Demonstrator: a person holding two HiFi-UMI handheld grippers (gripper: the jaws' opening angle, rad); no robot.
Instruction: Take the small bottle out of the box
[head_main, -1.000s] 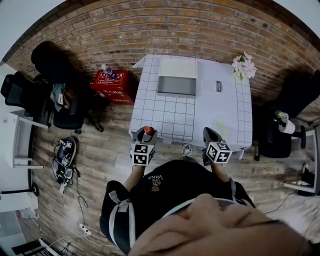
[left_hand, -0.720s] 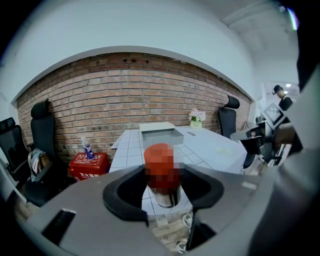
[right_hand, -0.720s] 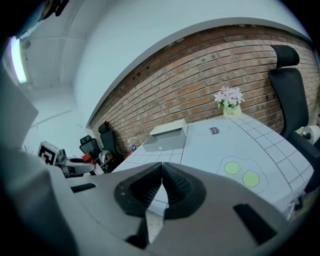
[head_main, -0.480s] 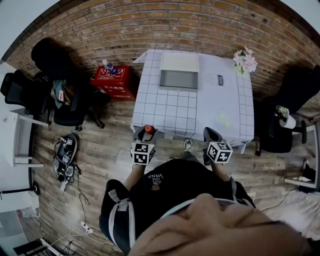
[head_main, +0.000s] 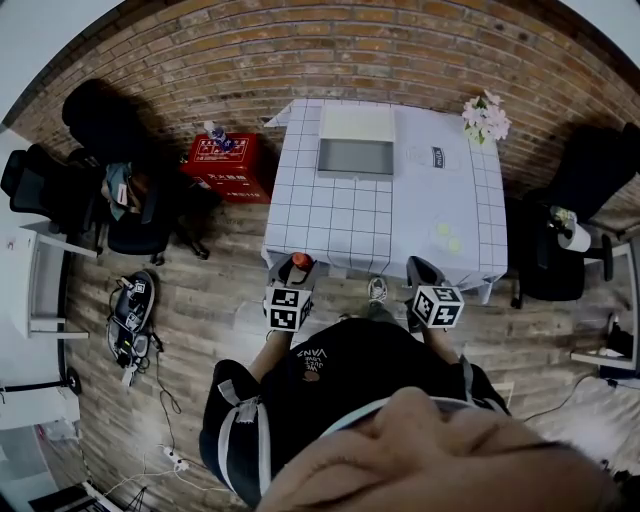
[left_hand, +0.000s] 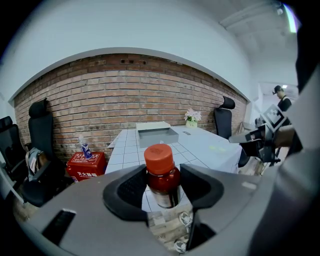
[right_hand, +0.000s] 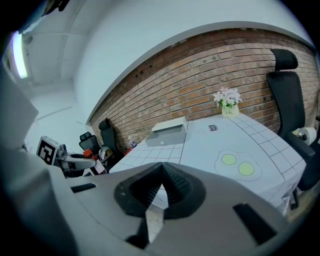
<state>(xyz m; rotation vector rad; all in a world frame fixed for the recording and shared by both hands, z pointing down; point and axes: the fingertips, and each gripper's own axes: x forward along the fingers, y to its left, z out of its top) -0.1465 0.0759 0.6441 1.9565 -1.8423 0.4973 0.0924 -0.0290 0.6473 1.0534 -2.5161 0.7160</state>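
Note:
A small dark-red bottle (left_hand: 161, 182) with an orange-red cap sits upright between the jaws of my left gripper (left_hand: 161, 175), which is shut on it. In the head view the left gripper (head_main: 297, 272) carries the bottle (head_main: 300, 261) just off the table's near edge, above the floor. The open grey box (head_main: 355, 158) stands at the far side of the table; in the left gripper view the box (left_hand: 157, 135) lies straight ahead. My right gripper (head_main: 419, 270) hovers at the near edge, and the right gripper (right_hand: 161, 175) has its jaws together on nothing.
The table (head_main: 340, 215) has a white checked cloth. A flower pot (head_main: 485, 117) stands at its far right corner and two green spots (head_main: 448, 236) mark the right side. A red crate (head_main: 224, 166) and office chairs (head_main: 110, 190) stand on the floor at the left.
The table has slipped slightly farther from both grippers. The bottle stays gripped in the left gripper, and the right gripper keeps its place beside it.

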